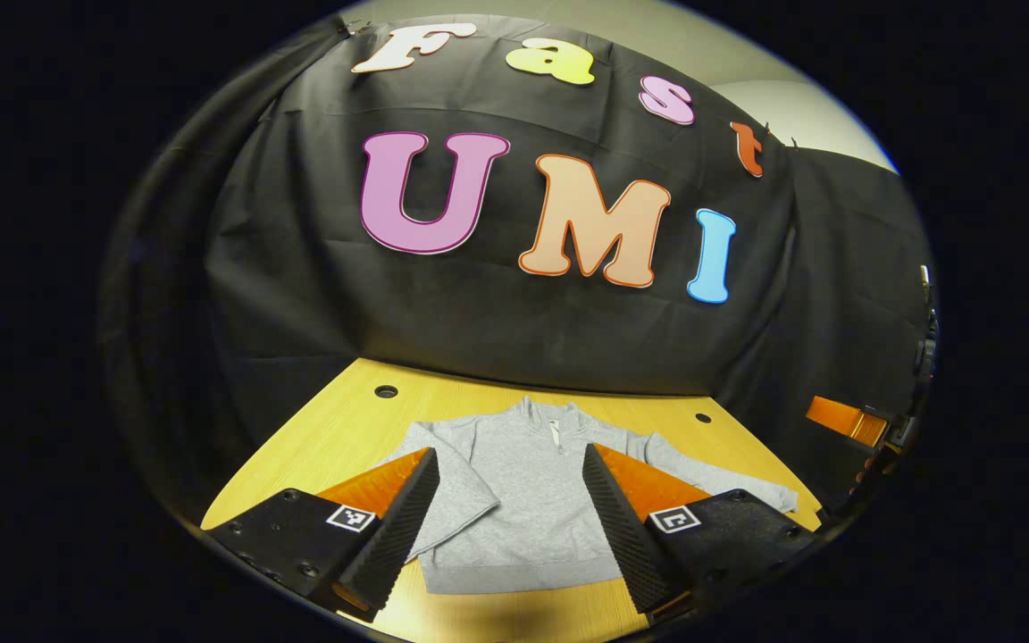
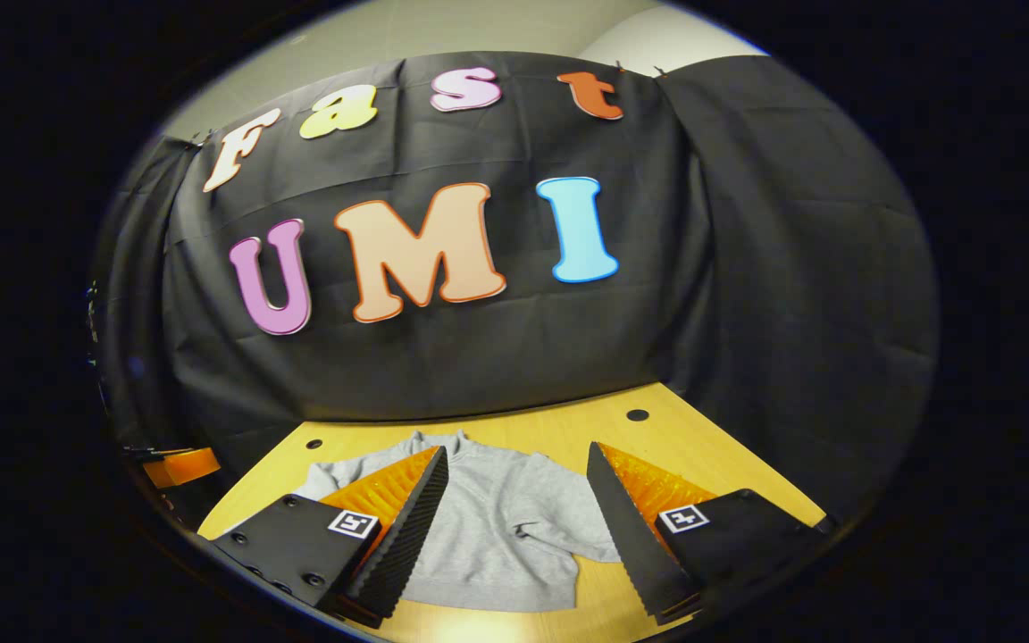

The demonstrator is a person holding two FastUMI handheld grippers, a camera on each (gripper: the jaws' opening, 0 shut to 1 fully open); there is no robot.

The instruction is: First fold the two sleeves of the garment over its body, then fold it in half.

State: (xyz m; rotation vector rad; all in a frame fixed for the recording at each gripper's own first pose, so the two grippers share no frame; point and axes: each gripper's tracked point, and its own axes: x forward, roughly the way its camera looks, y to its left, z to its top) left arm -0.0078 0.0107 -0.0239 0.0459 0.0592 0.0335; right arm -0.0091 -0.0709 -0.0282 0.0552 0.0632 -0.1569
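A grey sweatshirt [image 1: 528, 509] lies flat on the wooden table [image 1: 345, 429], its collar [image 1: 550, 417] with a short zipper turned to the black cloth wall [image 1: 497, 304] and its ribbed hem to the near edge; in the left gripper view the left gripper [image 1: 510, 505] hangs above the table with its two fingers spread wide, holding nothing, and the body of the garment is seen in the gap between them; one sleeve [image 1: 452, 487] is bent and lies on the left part of the garment, the other sleeve [image 1: 729, 482] is stretched out to the right over the table; in the right gripper view the right gripper [image 2: 519, 513] is also wide open and empty above the sweatshirt [image 2: 497, 527], which lies between its fingers, with one sleeve [image 2: 568, 518] lying on the wood beside the body; small round holes [image 1: 386, 391] are in the table top near the wall; an orange object [image 1: 845, 420] shows at the right edge of the left gripper view, too small to tell what it is.
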